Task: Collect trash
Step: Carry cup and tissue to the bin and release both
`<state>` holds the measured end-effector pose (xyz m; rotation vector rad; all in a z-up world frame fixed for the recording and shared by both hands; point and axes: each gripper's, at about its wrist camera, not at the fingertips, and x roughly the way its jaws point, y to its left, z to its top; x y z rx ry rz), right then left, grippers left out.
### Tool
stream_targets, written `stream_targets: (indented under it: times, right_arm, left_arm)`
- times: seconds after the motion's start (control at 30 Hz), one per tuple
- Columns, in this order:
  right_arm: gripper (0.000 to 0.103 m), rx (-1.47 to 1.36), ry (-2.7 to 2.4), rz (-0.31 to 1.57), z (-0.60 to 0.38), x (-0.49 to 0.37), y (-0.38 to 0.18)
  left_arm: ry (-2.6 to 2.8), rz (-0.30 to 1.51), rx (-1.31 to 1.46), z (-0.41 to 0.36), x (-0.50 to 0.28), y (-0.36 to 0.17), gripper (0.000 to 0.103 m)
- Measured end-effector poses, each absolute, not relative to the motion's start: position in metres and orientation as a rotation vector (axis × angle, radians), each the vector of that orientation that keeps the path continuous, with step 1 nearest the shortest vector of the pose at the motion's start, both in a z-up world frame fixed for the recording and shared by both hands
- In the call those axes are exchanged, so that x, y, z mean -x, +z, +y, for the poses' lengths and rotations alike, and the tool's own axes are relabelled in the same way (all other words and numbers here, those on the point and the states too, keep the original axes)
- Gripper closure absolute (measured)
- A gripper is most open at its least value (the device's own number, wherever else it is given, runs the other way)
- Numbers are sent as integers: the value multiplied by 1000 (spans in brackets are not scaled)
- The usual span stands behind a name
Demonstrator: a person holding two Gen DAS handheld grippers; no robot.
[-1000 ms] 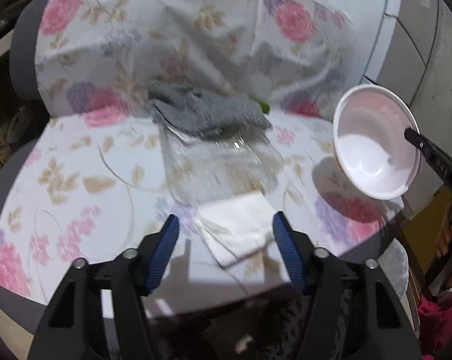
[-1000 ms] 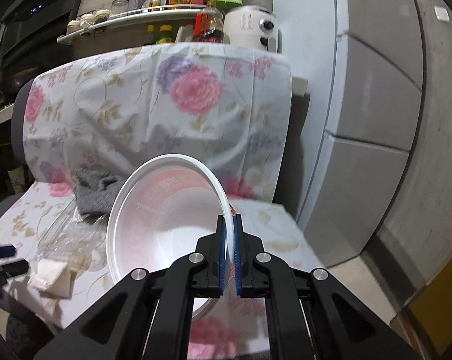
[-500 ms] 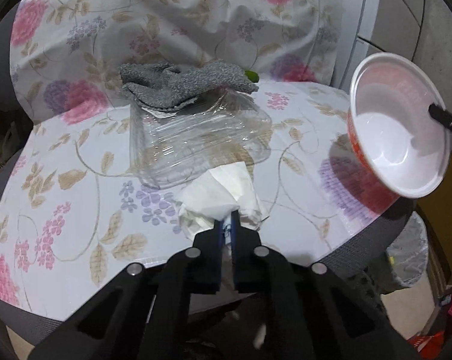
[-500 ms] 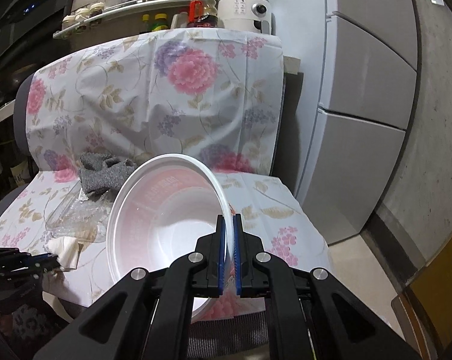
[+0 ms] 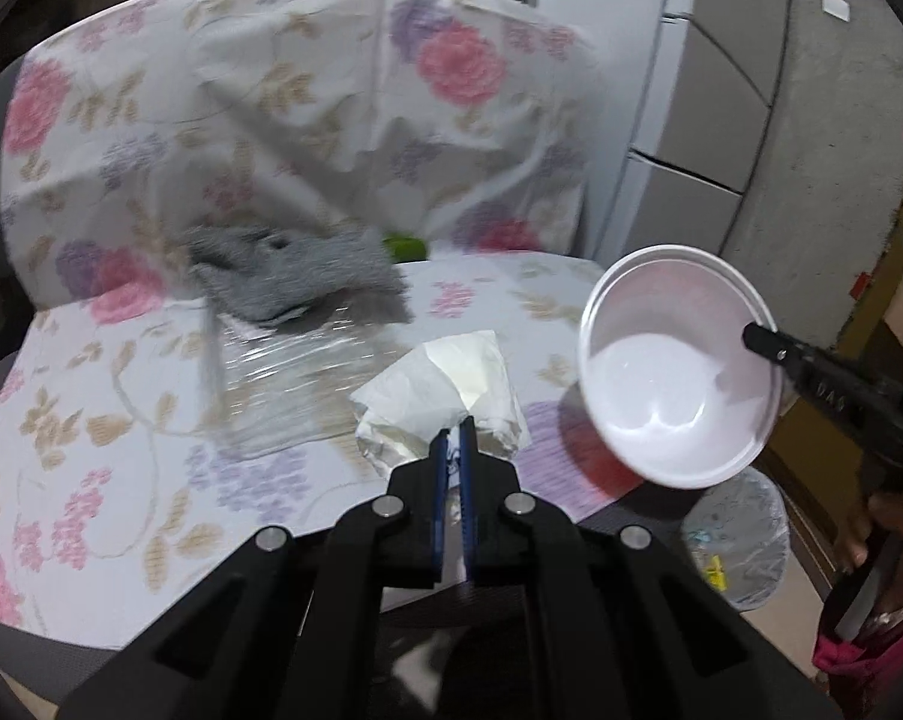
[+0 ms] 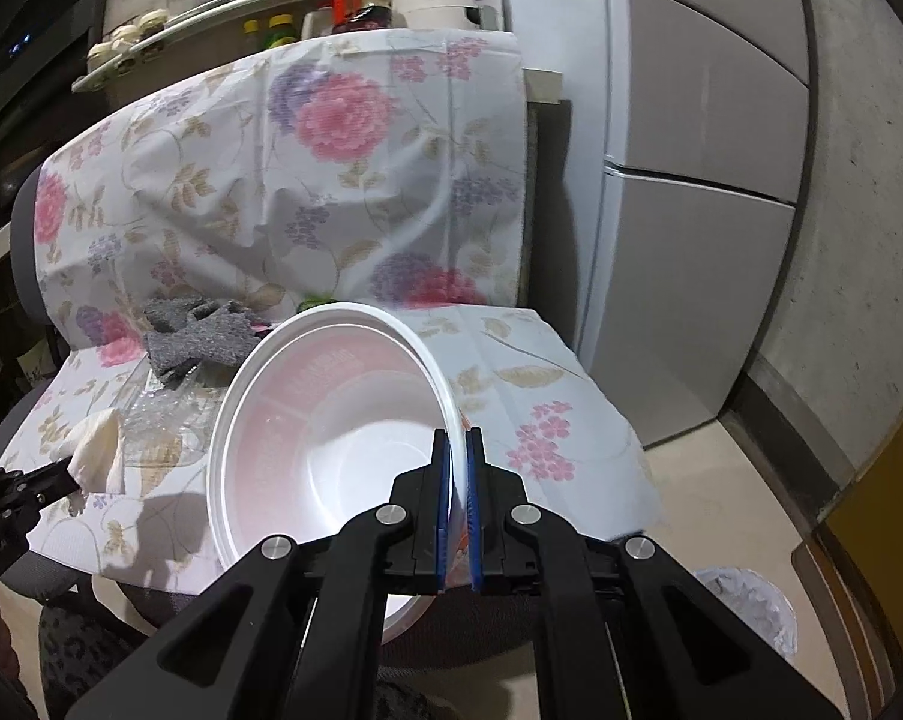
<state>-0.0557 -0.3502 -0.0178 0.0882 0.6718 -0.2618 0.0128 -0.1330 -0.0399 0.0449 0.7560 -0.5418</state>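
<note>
Now my left claw (image 5: 451,429) pinches the tissue (image 5: 445,384); my right claw (image 6: 457,441) clamps the bowl (image 6: 331,420) rim, its mouth seemingly tilted toward the tissue, just rightward.

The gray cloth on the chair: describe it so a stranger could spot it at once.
Find the chair draped in a flowered sheet. At the back of its seat, where seat meets backrest, lies the gray cloth, partly on a clear plastic wrapper. It is the only dark, fuzzy thing there; the tissue and bowl nearby are white.
</note>
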Motion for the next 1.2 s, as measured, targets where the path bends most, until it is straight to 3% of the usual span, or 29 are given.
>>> stream_targets:
  times: [0.67,1.2]
  right_arm:
    - [97,-230,-598,673,-460,196,-26]
    - [97,-396,-798,769,-541,266,-88]
  left_arm:
    - [-1002,643,-165,-292,71,-27,101]
    - [-1249,777,-333,-416,117,-77,101]
